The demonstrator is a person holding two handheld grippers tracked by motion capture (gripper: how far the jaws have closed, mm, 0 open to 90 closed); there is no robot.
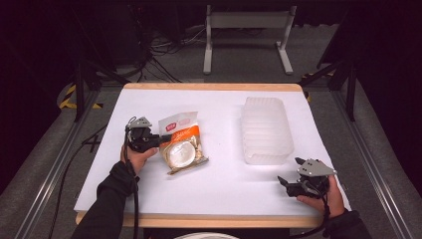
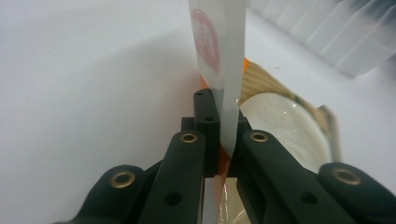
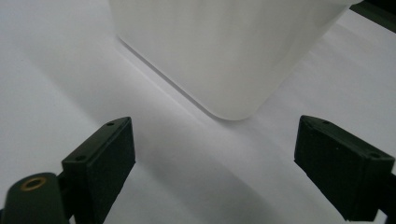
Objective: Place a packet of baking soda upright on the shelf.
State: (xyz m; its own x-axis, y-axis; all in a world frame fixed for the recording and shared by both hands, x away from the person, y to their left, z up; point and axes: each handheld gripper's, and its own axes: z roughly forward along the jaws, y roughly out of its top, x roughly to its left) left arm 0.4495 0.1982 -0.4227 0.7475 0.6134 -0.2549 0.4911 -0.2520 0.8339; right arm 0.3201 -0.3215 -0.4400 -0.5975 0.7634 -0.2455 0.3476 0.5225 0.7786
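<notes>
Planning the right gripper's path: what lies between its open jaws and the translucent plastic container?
Nothing: the right gripper view shows bare white tabletop between the right gripper and the plastic container.

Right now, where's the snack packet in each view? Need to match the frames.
High view: snack packet lies left of centre, its edge pinched by the left hand-held gripper.
Left gripper view: packet runs edge-on up the middle, clamped between the jaws.
Right gripper view: not in it.
Shared landmark: translucent plastic container.

Left tool grips the left edge of the snack packet on the white desk. Right tool rests near the translucent container.
</notes>
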